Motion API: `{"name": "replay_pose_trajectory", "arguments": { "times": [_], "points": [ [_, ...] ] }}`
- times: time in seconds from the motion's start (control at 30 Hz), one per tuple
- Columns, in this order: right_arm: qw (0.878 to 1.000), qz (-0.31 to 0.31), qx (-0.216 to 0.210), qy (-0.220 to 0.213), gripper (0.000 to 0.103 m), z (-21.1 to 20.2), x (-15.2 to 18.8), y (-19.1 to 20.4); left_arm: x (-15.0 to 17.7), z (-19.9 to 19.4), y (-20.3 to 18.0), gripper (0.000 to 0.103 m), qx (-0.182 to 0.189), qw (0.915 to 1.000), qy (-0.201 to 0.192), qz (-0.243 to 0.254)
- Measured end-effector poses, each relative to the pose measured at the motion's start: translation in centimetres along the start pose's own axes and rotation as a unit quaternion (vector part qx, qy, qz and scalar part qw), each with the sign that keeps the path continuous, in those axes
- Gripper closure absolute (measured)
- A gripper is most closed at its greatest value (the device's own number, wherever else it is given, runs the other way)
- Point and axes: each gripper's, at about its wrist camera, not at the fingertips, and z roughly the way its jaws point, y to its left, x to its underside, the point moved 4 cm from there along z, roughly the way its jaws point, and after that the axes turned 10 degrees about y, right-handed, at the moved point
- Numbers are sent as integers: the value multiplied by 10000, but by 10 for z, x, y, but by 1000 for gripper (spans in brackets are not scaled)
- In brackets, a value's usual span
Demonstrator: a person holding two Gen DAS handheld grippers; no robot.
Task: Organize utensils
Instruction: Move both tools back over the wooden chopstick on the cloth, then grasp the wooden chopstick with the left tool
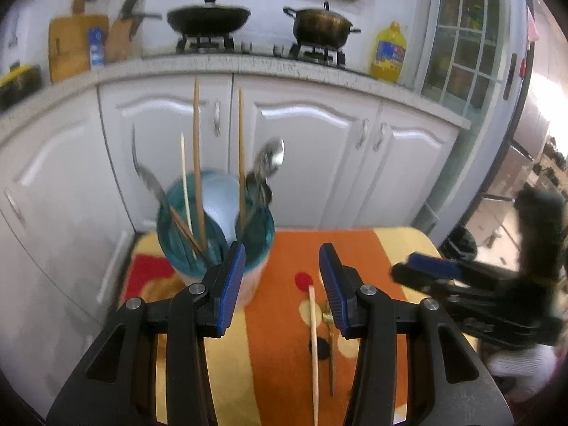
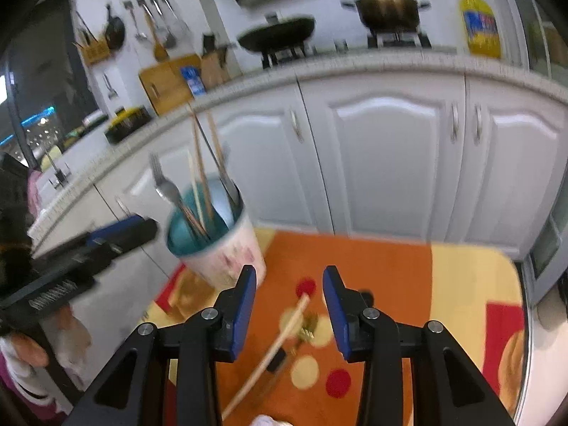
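Orange, cream and red cloth point(image 1: 284, 319) with round dots covers the small worktop point(image 2: 472, 284), which stands close before a run of white cabinet doors point(image 1: 301, 149). Above them, a speckled stone counter point(image 1: 248, 65) carries a gas hob with a black wok point(image 1: 208, 17) and a brass-coloured pot point(image 1: 321, 25), a yellow oil bottle point(image 1: 388, 53) and a wooden cutting board point(image 1: 72, 46).

A teal-lined utensil cup point(image 1: 216, 227) sits at the cloth's far left, holding chopsticks point(image 1: 197, 163), spoons point(image 1: 269, 163) and a fork point(image 2: 161, 181). One pale chopstick point(image 1: 313, 351) lies loose on the cloth beside a small gold-headed utensil point(image 1: 328, 319), blurred in both views.

Left gripper point(image 1: 282, 287) hovers with jaws wide apart and empty, its left finger just in front of the cup. Right gripper point(image 2: 289, 305) also stands spread and empty above the loose chopstick.
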Motion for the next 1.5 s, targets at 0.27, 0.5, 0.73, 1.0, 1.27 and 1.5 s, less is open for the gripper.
{"name": "replay_pose_trajectory", "arguments": {
  "times": [0.27, 0.5, 0.73, 1.0, 1.27, 1.5],
  "points": [
    [9955, -90, -33, 944, 67, 82, 35, -19, 41, 37, 3, 60, 169, 9975, 688, 2],
    [9924, -409, -205, 1141, 68, 126, 33, -29, 54, 63, 4, 60, 370, 9932, 1099, 4],
    [9920, -457, -528, 1055, 97, 122, 39, -34, 53, 98, -10, 60, 520, 9874, 1492, 44],
    [9932, -68, -585, 1006, 98, 87, 56, -69, 41, 140, -51, 60, 419, 9821, 1789, 404],
    [9925, 41, -611, 1054, 98, 76, 67, -89, 29, 184, -69, 67, -7, 9738, 2146, 750],
    [9933, 112, -640, 959, 99, 75, 64, -86, 27, 187, -64, 97, 383, 9733, 2201, 528]
  ]
}}
